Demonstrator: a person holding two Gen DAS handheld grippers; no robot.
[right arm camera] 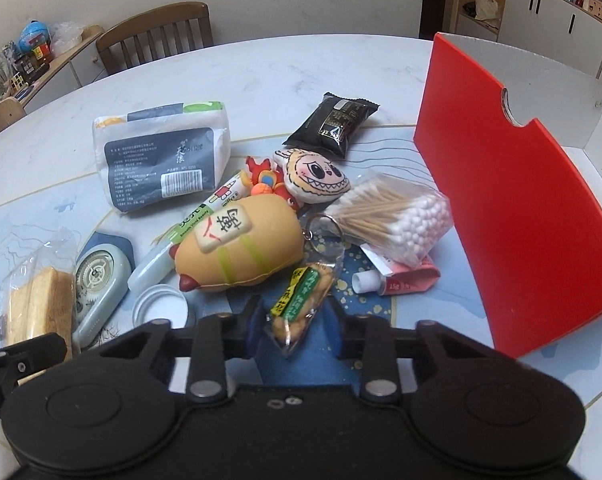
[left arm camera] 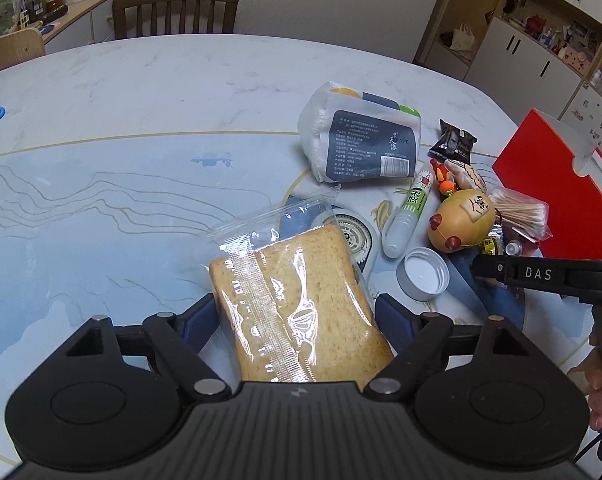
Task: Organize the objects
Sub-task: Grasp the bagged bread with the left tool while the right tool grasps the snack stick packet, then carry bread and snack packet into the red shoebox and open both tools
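— Bread: bagged bread slice (left arm camera: 297, 304) at lower centre of the left view, pinched between the left gripper (left arm camera: 301, 316) fingers, clear wrap glinting.
— Right gripper (right arm camera: 295, 328)?
— Spread; snack keychain (right arm camera: 299, 304) lies between its fingers at lower centre, unpinched.
— Writing?
— "DAS" on the black bar at right edge. Glue stick (right arm camera: 189, 232) reads "Smooth"; pink tube (right arm camera: 401, 284) reads "15g". Red box (right arm camera: 513, 200) stands at right on the table (left arm camera: 141, 80).

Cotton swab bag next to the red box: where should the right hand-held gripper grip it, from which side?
Grip the cotton swab bag across its narrow middle, coming from above. It lies flat, long axis running left-right, with the red box close on its right, so a side approach looks blocked.
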